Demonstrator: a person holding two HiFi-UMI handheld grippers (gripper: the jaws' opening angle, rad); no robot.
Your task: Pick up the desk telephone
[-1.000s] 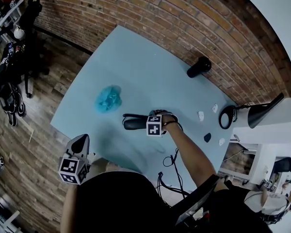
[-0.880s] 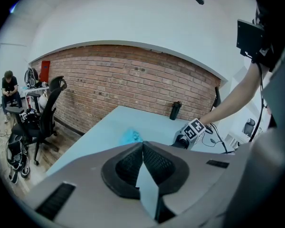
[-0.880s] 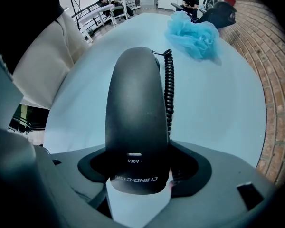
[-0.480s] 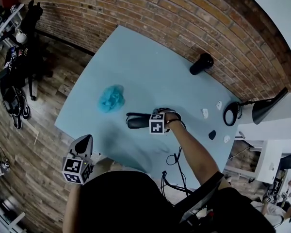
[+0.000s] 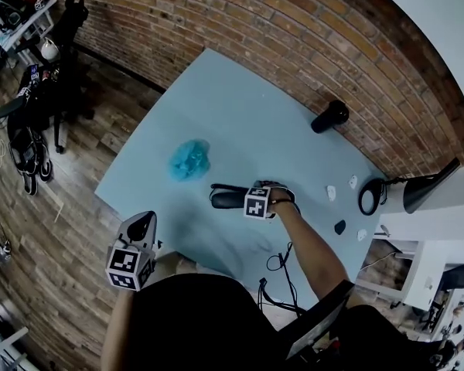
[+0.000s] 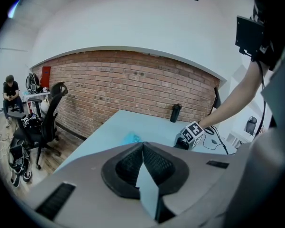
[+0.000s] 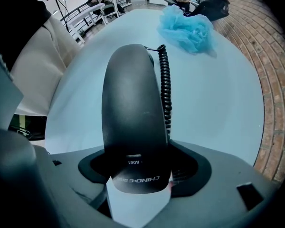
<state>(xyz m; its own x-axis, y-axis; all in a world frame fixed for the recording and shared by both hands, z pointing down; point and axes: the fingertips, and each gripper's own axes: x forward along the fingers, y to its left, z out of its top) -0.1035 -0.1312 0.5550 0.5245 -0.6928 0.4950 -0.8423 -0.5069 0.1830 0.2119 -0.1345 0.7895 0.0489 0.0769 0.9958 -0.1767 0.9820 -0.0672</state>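
Note:
The black telephone handset lies lengthwise between the jaws of my right gripper, which is shut on it. Its coiled cord runs along its right side. In the head view the handset sticks out to the left of the right gripper over the middle of the light blue table; the hand hides the phone's base. My left gripper hangs off the table's near edge, and its fingers are shut on nothing.
A blue mesh puff lies left of the handset. At the far side by the brick wall are a black bottle and a desk lamp. Small items and cables lie at the right. An office chair stands left of the table.
The head view has shifted, so the table sits a little further right and lower in the picture. Both grippers keep their places and the handset stays in the right one.

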